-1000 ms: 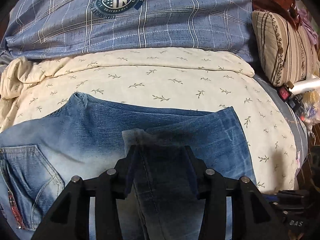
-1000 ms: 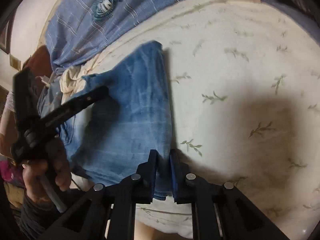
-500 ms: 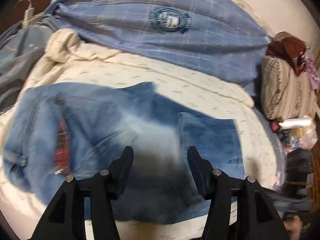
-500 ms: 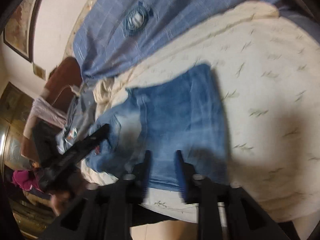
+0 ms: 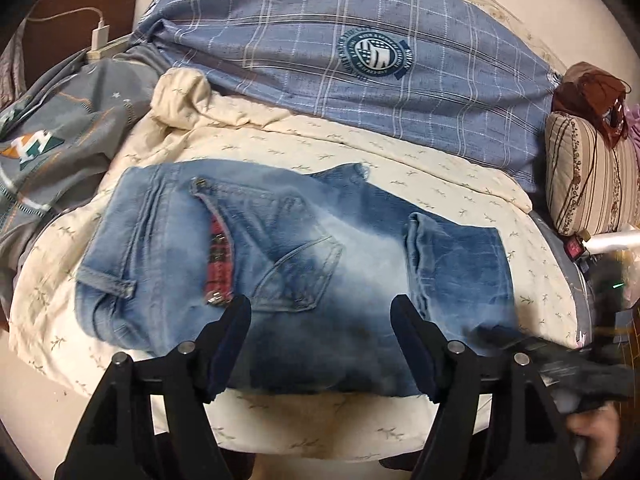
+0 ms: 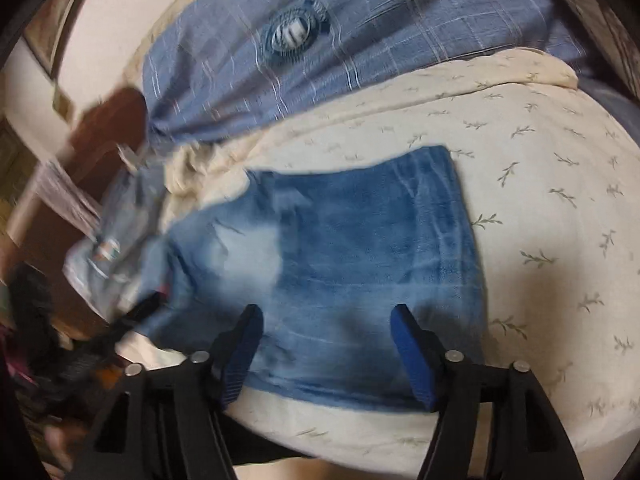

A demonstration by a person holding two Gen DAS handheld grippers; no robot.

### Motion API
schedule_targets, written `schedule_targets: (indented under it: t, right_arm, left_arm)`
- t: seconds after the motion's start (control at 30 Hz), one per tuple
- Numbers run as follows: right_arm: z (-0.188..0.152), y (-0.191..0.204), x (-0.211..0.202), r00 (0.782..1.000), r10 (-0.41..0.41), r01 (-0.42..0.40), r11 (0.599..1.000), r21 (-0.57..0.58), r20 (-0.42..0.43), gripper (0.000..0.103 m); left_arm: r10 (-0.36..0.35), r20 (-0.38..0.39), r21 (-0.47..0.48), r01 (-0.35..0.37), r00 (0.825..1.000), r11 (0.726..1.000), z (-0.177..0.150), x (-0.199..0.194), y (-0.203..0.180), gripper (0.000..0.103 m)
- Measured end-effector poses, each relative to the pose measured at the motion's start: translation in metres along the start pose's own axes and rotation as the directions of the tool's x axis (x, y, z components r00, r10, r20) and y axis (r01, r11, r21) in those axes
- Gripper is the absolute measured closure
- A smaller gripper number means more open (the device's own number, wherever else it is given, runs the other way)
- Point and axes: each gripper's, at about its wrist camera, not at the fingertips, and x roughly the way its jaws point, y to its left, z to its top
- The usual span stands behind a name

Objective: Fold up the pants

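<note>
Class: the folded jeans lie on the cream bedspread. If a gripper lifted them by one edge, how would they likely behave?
The jeans would probably sag and unfold, since they are soft stacked denim layers. They likely feel heavyish for their size: thick fabric, several layers. On the soft cream bedspread, pushing would probably bunch them rather than slide them.

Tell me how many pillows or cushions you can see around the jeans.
2. A blue plaid pillow lies behind the jeans at the head of the bed; a striped cushion sits at the right edge. Others may be hidden.
</note>
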Motion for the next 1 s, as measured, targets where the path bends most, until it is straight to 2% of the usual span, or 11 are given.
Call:
schedule_targets:
  t: [0.1,0.2,0.33,0.4,0.53,0.6,0.73,0.87,0.93,0.97,1.0]
  right_arm:
    - [-0.001,0.001,-0.006,1.0,-0.003,0.003,1.0,0.007,0.026,0.029]
    - [0.001,0.005,-0.018,0.997,0.034,-0.035,0.999,0.021,0.071,0.029]
    - [-0.01,0.006,-0.025,0.991,0.036,-0.037,0.999,0.0,0.127,0.029]
    - [-0.016,0.004,-0.022,0.989,0.049,-0.05,0.999,0.0,0.139,0.029]
    - [-0.014,0.006,-0.02,0.98,0.105,-0.105,0.994,-0.01,0.17,0.029]
    - [-0.014,0.005,-0.019,0.977,0.117,-0.118,0.993,-0.007,0.177,0.029]
    - [-0.017,-0.001,-0.015,0.978,0.136,-0.141,0.99,0.021,0.157,0.029]
    - [-0.018,-0.001,-0.019,0.974,0.153,-0.157,0.987,0.01,0.169,0.029]
    - [-0.018,-0.002,-0.02,0.972,0.163,-0.168,0.986,0.014,0.169,0.029]
    - [-0.018,-0.002,-0.019,0.972,0.167,-0.172,0.985,0.015,0.166,0.029]
    - [-0.018,-0.002,-0.019,0.972,0.168,-0.172,0.985,0.014,0.163,0.029]
  left_arm:
    - [-0.006,0.005,-0.04,0.006,1.0,0.999,-0.004,-0.006,0.018,0.03]
    - [-0.051,0.063,-0.192,0.062,0.997,0.979,-0.014,-0.022,0.053,0.03]
    - [-0.097,0.126,-0.449,0.144,0.987,0.882,-0.043,-0.027,0.116,0.028]
    - [-0.102,0.092,-0.554,0.135,0.991,0.822,-0.052,-0.016,0.143,0.028]
    - [-0.188,0.061,-0.658,0.181,0.98,0.731,-0.059,0.007,0.162,0.028]
    - [-0.217,0.054,-0.667,0.197,0.975,0.719,-0.057,0.017,0.162,0.028]
    - [-0.202,0.038,-0.681,0.173,0.979,0.711,-0.046,0.032,0.165,0.028]
    - [-0.203,0.035,-0.709,0.167,0.979,0.685,-0.041,0.035,0.166,0.028]
    - [-0.194,0.038,-0.705,0.164,0.98,0.69,-0.038,0.035,0.165,0.029]
    - [-0.186,0.04,-0.697,0.161,0.982,0.698,-0.037,0.035,0.163,0.034]
    - [-0.169,0.035,-0.683,0.147,0.985,0.715,-0.036,0.034,0.16,0.057]
